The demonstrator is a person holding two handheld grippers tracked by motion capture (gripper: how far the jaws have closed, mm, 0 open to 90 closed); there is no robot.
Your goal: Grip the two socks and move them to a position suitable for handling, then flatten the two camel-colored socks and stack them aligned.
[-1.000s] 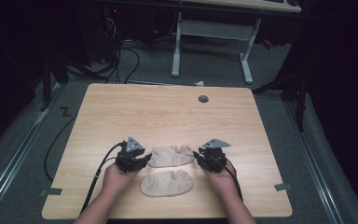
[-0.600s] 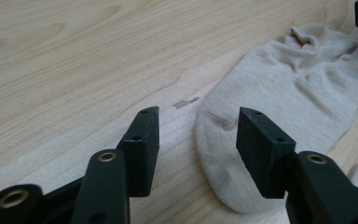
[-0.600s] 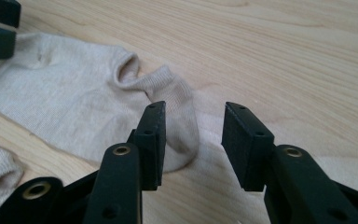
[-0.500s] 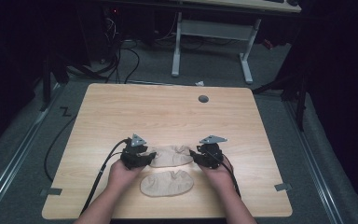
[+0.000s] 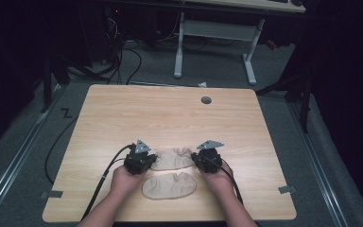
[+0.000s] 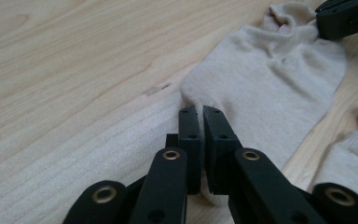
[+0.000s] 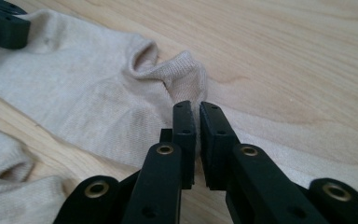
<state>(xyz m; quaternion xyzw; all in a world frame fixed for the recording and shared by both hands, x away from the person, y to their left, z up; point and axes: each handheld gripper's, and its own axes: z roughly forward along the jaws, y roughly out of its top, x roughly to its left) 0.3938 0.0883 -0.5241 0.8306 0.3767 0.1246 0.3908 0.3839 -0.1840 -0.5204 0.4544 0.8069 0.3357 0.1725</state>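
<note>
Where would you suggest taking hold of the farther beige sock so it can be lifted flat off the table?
By its two ends, coming in from each side. The farther sock lies stretched sideways, its thin edges easy to pinch. The left gripper has just closed on one end, the right gripper on the bunched cuff end, fabric between both sets of jaws.

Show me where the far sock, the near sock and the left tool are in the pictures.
far sock [image 5: 172, 159]: high view, middle of its fabric.
near sock [image 5: 168, 186]: high view, middle of its fabric.
left tool [image 6: 200, 122]: left gripper view, between its fingertips.
</note>
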